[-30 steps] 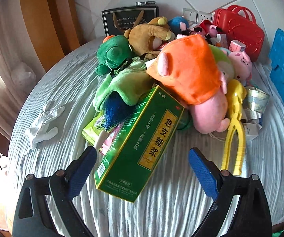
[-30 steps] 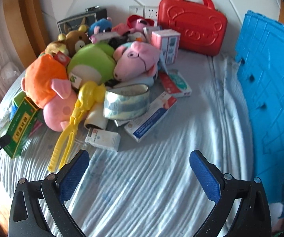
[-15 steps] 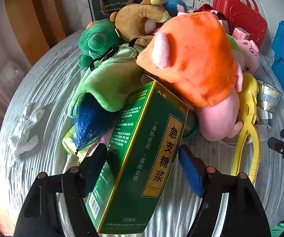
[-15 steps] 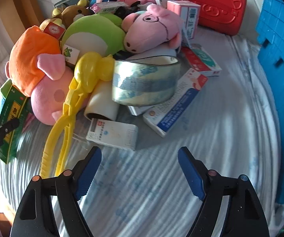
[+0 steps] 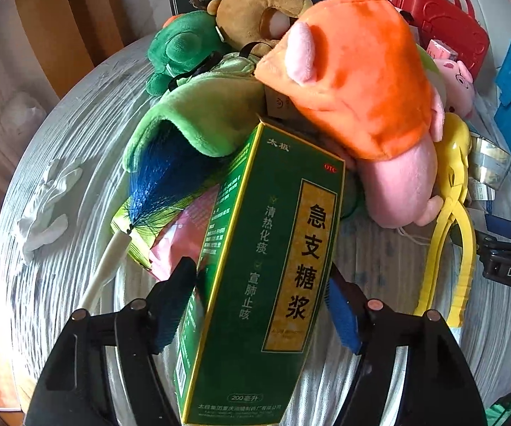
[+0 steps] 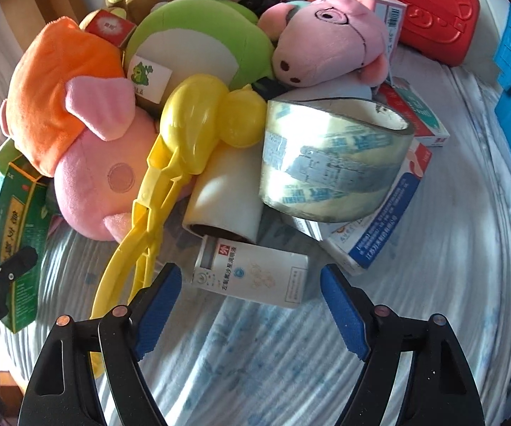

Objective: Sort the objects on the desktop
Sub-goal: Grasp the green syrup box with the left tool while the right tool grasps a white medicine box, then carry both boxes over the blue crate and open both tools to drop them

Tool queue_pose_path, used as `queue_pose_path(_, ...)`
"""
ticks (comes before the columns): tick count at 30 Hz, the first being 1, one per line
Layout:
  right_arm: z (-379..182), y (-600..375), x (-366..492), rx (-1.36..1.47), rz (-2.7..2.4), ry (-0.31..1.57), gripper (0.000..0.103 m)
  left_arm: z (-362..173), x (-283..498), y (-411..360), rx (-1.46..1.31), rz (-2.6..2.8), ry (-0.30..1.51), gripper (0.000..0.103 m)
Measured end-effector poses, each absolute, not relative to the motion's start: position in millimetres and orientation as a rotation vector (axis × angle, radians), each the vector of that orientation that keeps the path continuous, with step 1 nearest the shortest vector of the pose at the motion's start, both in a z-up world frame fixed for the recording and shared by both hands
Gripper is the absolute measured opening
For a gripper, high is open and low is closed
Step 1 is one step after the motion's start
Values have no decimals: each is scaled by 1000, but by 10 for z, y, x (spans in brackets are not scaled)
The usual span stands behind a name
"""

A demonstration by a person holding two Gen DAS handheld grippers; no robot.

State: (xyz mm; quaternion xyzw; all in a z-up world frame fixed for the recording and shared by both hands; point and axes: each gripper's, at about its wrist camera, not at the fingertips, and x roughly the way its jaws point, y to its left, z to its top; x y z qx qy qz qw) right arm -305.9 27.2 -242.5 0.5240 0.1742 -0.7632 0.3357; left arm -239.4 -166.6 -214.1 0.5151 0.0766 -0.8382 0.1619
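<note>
The left gripper (image 5: 262, 309) straddles a tall green medicine box (image 5: 269, 269), jaws closing, both blue pads at its sides; firm contact cannot be told. The box's long axis runs away from the camera, its far end tilted up against an orange-and-pink plush pig (image 5: 369, 106). The right gripper (image 6: 251, 305) hangs wide and empty just before a small white box (image 6: 251, 273) lying crosswise on the striped cloth (image 6: 450, 248). Behind it – yellow plastic tongs (image 6: 170, 177), a tape roll (image 6: 333, 163), more plush toys. Farthest back, a closed red case (image 6: 422, 7); its contents are hidden.
</note>
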Motion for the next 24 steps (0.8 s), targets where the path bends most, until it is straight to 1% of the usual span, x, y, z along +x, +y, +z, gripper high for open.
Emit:
queue_pose_path(1, -2451, 259, -3061, 1372, -1989, 464, 81, -2142, -2392, -1670, 1469, -2392, 218, 68)
queue_pose_path(2, -2468, 252, -3062, 1376, -1988, 472, 77, -2142, -2389, -1675, 1470, -2392, 221, 67)
queue_pose_path(3, -2489, 247, -3063, 1380, -1985, 481, 67, -2141, -2389, -1682, 1469, -2391, 222, 66)
queue_pose_path(8, -2496, 287, -3045, 1372, -1995, 495, 65, -2090, -2341, -1714, 1458, -2397, 249, 61)
queue_pose_path(12, -2418, 412, -3006, 1364, -2001, 474, 65, -1955, -2234, -1661, 1417, -2420, 265, 60)
queue_pose_path(19, -2144, 727, -2898, 1309, -2035, 429, 65, -1610, -1995, -1505, 1315, -2460, 291, 60)
queue_pose_path(24, -1825, 909, -2803, 1219, -2071, 395, 65, -1226, -1872, -1356, 1181, -2508, 252, 60)
